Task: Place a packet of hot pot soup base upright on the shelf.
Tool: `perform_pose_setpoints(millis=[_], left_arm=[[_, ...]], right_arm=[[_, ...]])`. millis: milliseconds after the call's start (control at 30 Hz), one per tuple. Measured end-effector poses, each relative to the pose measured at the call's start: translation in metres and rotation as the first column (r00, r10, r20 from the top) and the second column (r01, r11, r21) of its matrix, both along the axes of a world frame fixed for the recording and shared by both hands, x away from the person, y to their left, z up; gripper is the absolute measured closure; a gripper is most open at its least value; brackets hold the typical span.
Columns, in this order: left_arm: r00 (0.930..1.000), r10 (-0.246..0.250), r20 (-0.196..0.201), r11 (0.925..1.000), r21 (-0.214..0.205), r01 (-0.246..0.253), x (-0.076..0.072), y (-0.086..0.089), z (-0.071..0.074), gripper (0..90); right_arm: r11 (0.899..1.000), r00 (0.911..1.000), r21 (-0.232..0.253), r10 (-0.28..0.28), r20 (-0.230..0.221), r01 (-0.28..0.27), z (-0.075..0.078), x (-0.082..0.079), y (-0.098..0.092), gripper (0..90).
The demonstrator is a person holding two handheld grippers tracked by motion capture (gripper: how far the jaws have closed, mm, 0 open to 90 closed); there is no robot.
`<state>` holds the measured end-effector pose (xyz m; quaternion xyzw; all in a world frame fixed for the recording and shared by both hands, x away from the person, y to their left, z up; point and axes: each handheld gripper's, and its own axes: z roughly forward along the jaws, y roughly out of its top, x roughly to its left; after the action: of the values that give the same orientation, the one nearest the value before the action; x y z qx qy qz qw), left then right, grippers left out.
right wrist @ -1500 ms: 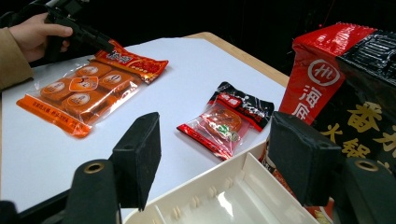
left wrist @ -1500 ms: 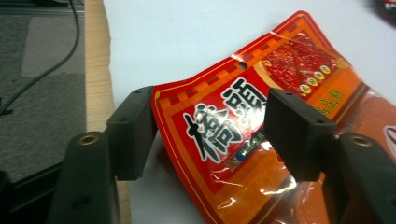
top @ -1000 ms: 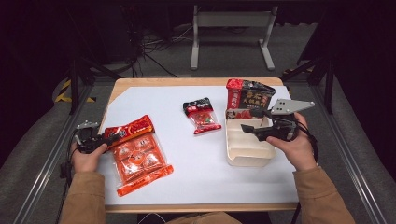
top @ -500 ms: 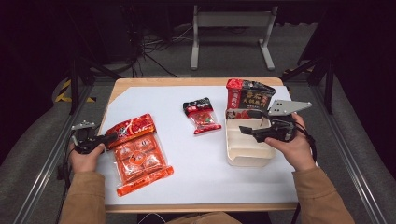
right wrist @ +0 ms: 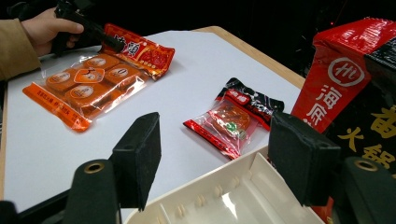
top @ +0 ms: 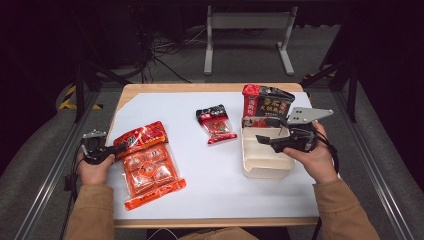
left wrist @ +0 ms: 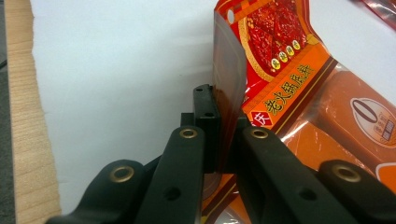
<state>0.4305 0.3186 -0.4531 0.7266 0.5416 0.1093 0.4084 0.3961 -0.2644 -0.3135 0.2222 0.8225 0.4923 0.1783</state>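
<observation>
Since the earlier frame, the left hand-held gripper [top: 116,149] has clamped onto the orange pouch's [top: 150,167] upper edge at the bench's [top: 200,175] left side. Right hand-held gripper [top: 265,131] hovers wide over the white tray [top: 262,165]. Risk: the thin film edge slips when lifted.

High view looks down; both gripper views, perhaps inches-close, share the orange packet [top: 147,165].

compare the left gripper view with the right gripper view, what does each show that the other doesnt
Left gripper view: the left gripper's jaws pinching the edge of the large orange packet, up close.

Right gripper view: the small red-and-black packet, the white tray just below the right gripper's open jaws, the tall red-and-black bag, and the person's hand on the far gripper.

Both: the orange packet and the white table surface.
</observation>
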Motion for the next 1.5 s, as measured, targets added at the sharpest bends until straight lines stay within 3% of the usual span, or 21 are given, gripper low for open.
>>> perform_pose_setpoints(millis=[367,500,1100,1133,1267,1500], left_arm=[[0.9985,0.007,0.055,1.0,0.001,-0.007,-0.007,-0.001,0.014,90.0],[0.996,0.008,0.089,0.9998,-0.018,-0.006,-0.012,0.001,0.027,90.0],[0.9879,-0.018,0.154,0.9982,-0.054,0.027,-0.035,-0.003,0.077,90.0],[0.9849,-0.029,0.17,0.9975,-0.059,0.04,-0.039,-0.006,0.086,90.0],[0.9796,-0.039,0.197,0.9967,-0.062,0.052,-0.047,-0.011,0.097,90.0],[0.9587,-0.1,0.266,0.9928,-0.037,0.114,-0.068,-0.025,0.126,90.0]], right_arm=[[1.0,0.9999,0.014,-0.012,0.007,0.012,0.003,-0.001,-0.005,39.1],[1.0,0.9997,0.022,-0.02,0.011,0.019,0.004,-0.002,-0.008,39.5],[0.998,0.9988,0.047,-0.045,0.017,0.044,0.007,-0.003,-0.014,40.5],[0.998,0.9987,0.052,-0.048,0.018,0.047,0.008,-0.003,-0.015,40.8],[0.997,0.9985,0.057,-0.052,0.019,0.051,0.009,-0.004,-0.016,40.9],[0.996,0.9978,0.068,-0.063,0.018,0.062,0.01,-0.004,-0.02,41.2]])
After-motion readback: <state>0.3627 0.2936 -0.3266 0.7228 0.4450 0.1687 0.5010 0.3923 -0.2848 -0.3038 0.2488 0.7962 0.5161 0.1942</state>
